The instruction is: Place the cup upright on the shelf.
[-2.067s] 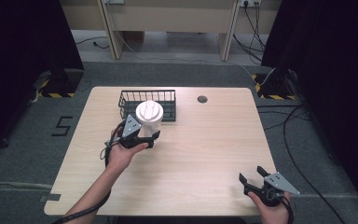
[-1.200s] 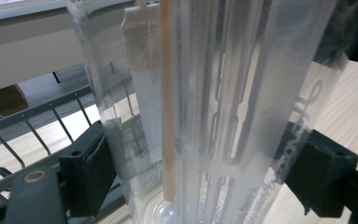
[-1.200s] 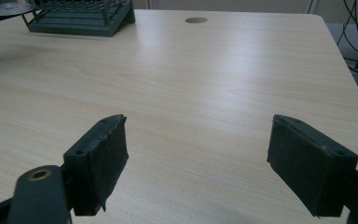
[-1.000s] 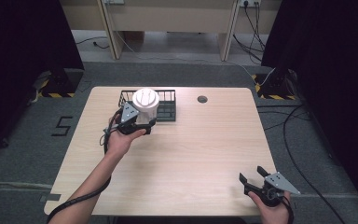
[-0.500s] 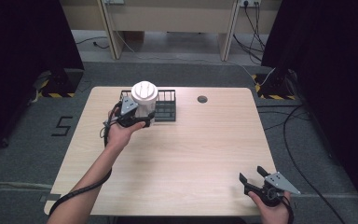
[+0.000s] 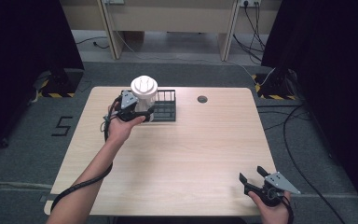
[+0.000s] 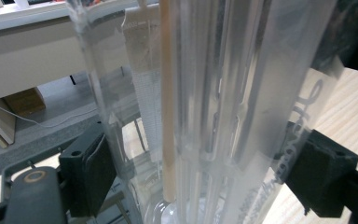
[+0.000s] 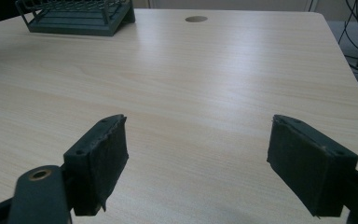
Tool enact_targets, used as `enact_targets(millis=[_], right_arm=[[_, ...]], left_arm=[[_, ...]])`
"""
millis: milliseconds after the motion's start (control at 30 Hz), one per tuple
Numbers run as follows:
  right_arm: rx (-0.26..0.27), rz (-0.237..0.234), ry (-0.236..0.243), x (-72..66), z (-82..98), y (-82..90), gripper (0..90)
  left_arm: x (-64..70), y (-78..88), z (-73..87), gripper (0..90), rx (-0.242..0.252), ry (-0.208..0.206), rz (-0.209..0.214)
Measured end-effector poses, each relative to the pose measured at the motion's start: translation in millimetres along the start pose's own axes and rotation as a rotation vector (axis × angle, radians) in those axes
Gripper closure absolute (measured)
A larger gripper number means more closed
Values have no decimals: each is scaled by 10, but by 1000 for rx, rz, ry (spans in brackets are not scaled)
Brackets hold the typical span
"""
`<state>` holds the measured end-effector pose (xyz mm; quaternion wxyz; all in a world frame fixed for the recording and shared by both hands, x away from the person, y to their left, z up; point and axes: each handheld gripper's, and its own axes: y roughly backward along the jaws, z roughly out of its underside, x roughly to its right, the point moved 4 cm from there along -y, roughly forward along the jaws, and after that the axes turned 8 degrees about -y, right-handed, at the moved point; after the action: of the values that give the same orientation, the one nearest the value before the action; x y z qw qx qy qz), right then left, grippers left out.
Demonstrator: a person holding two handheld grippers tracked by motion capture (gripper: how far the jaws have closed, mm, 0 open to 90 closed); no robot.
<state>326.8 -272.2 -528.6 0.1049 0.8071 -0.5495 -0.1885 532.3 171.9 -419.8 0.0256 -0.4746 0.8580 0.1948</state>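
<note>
Jaws of the left gripper (image 6: 142,111) clamp a clear cup (image 6: 144,95) with a white lid, the wire basket (image 6: 165,108) just beyond it; the right gripper (image 6: 254,176) rests open, nothing between its jaws.

The table (image 6: 182,154) was of pale wood-grain laminate, with a round cable hole (image 6: 202,99) near its far edge; it stood on grey carpet (image 6: 37,140) bearing a dark marking shaped like a 5 (image 6: 61,126); black curtains (image 6: 23,42) hung at both sides — beyond, light wooden furniture (image 6: 168,18) and loose cables (image 6: 289,130) on the floor.
</note>
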Motion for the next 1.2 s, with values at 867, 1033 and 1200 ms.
enact_targets(millis=[867,1033,1200], right_arm=[[1,-3,-5,5,-2,-1,204],[-2,-6,-8,6,-1,-1,205],[-1,-7,-9,8,-1,1,205]], left_arm=[[-184,-155,-225,180,-7,8,-27],[-215,-203,-255,179,-8,10,-33],[-281,-298,-315,179,-16,11,-45]])
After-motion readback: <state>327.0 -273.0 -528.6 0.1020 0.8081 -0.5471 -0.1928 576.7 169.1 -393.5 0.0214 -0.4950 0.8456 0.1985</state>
